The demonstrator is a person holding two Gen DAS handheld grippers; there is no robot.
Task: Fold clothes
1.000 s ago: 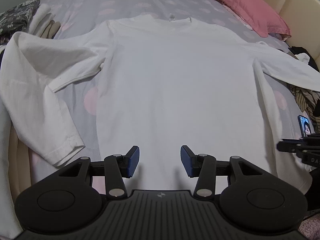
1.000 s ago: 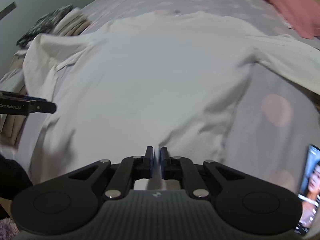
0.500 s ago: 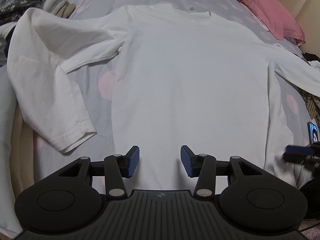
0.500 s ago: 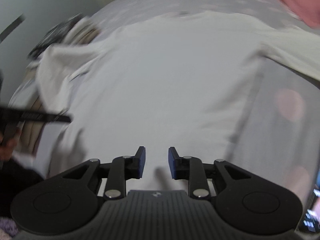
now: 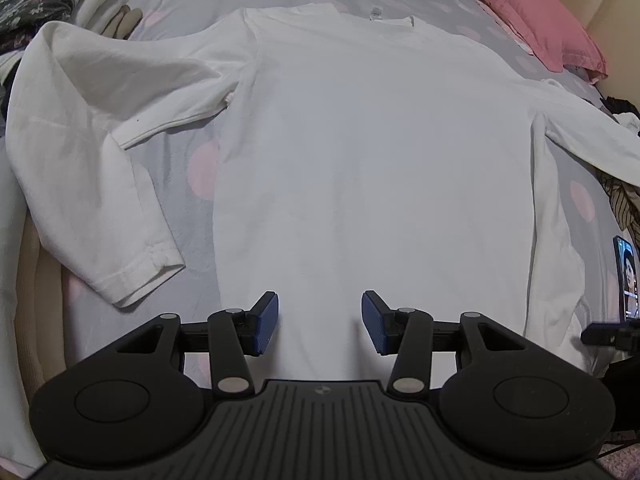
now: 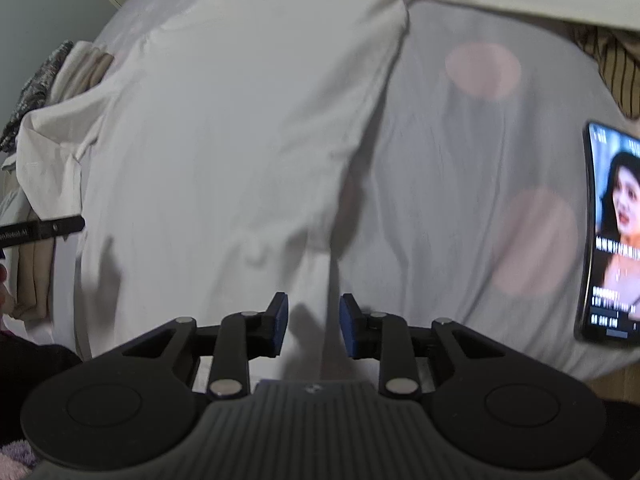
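Note:
A white long-sleeved shirt (image 5: 372,152) lies flat on the bed, collar far, hem near. Its left sleeve (image 5: 88,168) bends down toward the near left; the right sleeve (image 5: 592,140) runs off to the right. My left gripper (image 5: 319,322) is open and empty, just above the hem's middle. My right gripper (image 6: 312,322) is open and empty over the shirt's near right corner (image 6: 280,240), at its right side edge. The right gripper's tip shows in the left wrist view (image 5: 608,334).
The bed has a grey sheet with pink dots (image 6: 460,160). A pink pillow (image 5: 528,12) lies far right. A lit phone (image 6: 612,232) lies on the sheet to the right. Folded clothes (image 5: 44,0) are piled at the far left.
My right gripper has opened from shut and moved right and closer to the shirt's right edge. My left gripper has moved closer over the hem, still open.

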